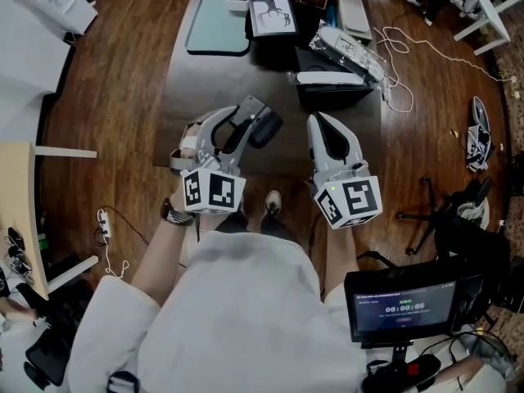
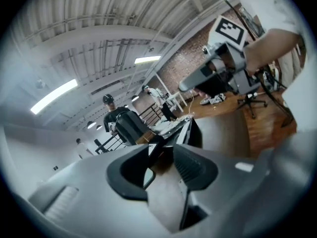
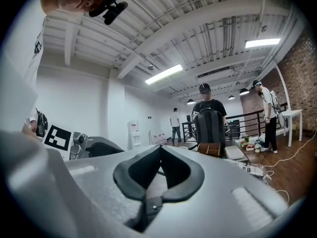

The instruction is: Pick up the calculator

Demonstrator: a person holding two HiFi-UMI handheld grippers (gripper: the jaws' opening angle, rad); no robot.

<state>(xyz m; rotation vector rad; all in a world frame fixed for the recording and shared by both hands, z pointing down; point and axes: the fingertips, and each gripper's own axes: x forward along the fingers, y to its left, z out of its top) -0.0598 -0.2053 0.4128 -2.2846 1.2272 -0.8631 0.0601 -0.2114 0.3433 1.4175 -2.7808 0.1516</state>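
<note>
The left tool (image 1: 260, 121), rolled onto its side over the near edge of the dark worktop (image 1: 213, 80), has its jaws spread with nothing between them. The right tool (image 1: 319, 123) is just beside it, level, with its jaws pressed together and empty. What looks like the calculator (image 1: 345, 51), a pale slab lying tilted on a black box (image 1: 332, 95) at the worktop's far right, is well ahead of both tools and touched by neither, with a teal mat (image 1: 218, 23) at the far left.
</note>
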